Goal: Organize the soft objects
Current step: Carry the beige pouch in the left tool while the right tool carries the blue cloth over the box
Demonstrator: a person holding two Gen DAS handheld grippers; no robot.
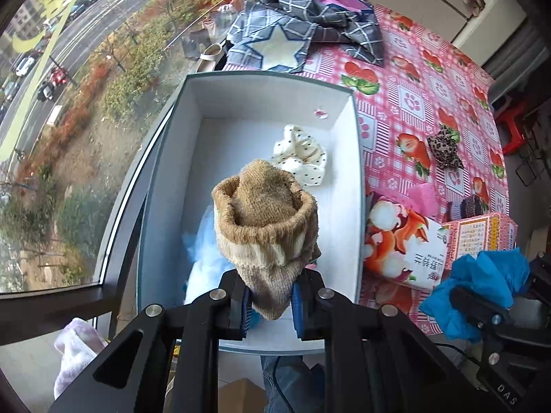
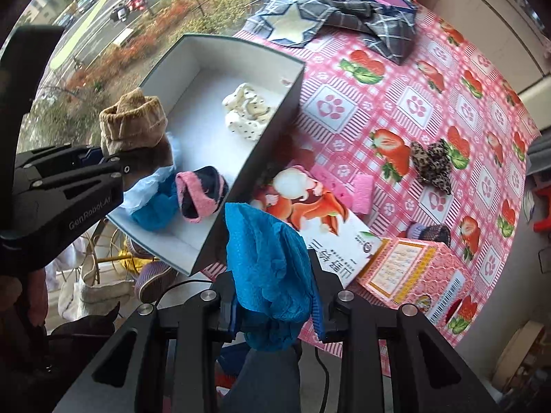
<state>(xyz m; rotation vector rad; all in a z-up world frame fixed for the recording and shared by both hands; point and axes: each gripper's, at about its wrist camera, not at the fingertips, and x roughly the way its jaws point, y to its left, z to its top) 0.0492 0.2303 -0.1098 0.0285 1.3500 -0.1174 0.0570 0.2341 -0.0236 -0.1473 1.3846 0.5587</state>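
Pink strawberry-print worktop [image 2: 396, 79] by the window carries a white box [image 1: 347, 158]. Left tongs [image 1: 268, 304] pinch a tan sock [image 1: 265, 220] directly over it; right tongs [image 2: 273, 304] pinch blue fabric [image 2: 265, 258], seemingly a glove, just outside its near wall.

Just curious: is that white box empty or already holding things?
Holding things: the white box contains a dotted cream cloth, a pink-and-navy sock and blue fabric.

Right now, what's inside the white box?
In the box: dotted cream cloth, pink-navy sock, blue bundle. The tan sock held above covers part of the floor.
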